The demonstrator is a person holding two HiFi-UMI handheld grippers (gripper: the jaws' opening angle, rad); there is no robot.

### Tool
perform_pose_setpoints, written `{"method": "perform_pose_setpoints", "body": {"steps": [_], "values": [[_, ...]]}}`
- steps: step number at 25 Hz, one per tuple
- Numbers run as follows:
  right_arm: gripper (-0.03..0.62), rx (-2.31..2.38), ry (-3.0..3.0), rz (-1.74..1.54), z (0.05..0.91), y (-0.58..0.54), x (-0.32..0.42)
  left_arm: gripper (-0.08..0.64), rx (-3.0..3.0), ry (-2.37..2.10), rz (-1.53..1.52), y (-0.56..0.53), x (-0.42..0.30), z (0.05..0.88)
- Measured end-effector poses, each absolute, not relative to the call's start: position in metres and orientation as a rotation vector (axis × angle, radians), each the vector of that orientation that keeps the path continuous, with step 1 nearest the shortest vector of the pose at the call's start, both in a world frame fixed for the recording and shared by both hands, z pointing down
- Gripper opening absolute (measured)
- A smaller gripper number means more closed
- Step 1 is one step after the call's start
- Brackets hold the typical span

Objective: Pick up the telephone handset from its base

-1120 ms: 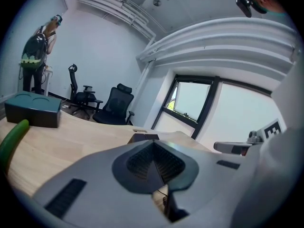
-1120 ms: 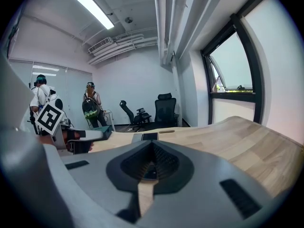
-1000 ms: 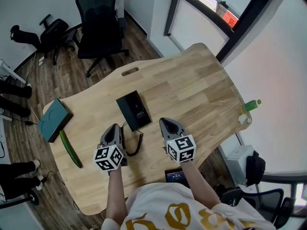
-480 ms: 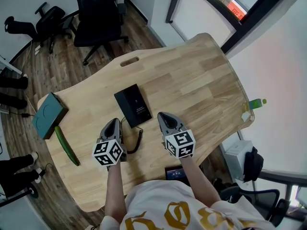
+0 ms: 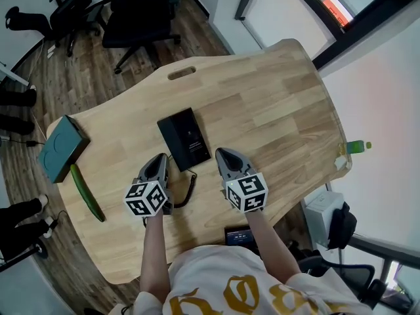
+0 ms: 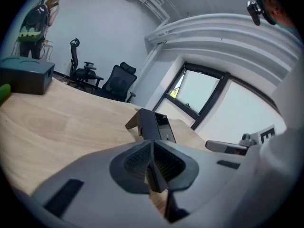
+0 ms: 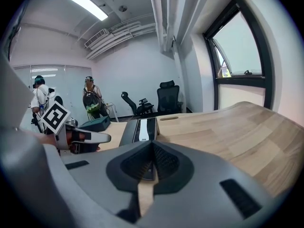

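Left claw (image 5: 160,159) closed; right claw (image 5: 224,153) closed; only head view shows cord (image 5: 191,188).

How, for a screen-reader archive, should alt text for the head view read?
Seen from above, a person holds a shut gripper in each hand, left gripper and right gripper, flanking the near end of a black telephone on a wooden table. A teal box and a cucumber lie at the picture's left.

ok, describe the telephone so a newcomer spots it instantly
Start at the curved wooden table. Near its middle lies the telephone. It's the only flat black slab, trailing a coiled cord; the teal box and cucumber sit at the left edge.
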State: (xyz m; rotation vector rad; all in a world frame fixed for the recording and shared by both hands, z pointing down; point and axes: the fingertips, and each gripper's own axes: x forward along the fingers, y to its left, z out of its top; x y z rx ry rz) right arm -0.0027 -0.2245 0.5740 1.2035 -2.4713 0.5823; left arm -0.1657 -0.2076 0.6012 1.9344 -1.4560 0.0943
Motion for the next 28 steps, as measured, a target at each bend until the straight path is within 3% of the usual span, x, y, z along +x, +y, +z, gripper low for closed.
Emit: {"method": "perform_pose_setpoints", "body": {"steps": [3, 6, 18, 28], "values": [[0.005, 1.190, -2.467, 0.598, 0.580, -0.227, -0.005, 0.012, 1.935, -1.440, 0.112, -0.212, -0.164, 0.607], [0.005, 1.176, -2.466, 0.610, 0.586, -0.230, -0.007, 0.068, 1.917, -1.407, 0.088, -0.215, -0.162, 0.612], [0.005, 1.130, -2.453, 0.663, 0.605, -0.236, -0.010, 0.163, 1.872, -1.271, -0.027, -0.235, -0.146, 0.626], [0.005, 1.122, -2.434, 0.690, 0.616, -0.238, -0.005, 0.154, 1.916, -1.224, 0.088, -0.241, -0.137, 0.631]]}}
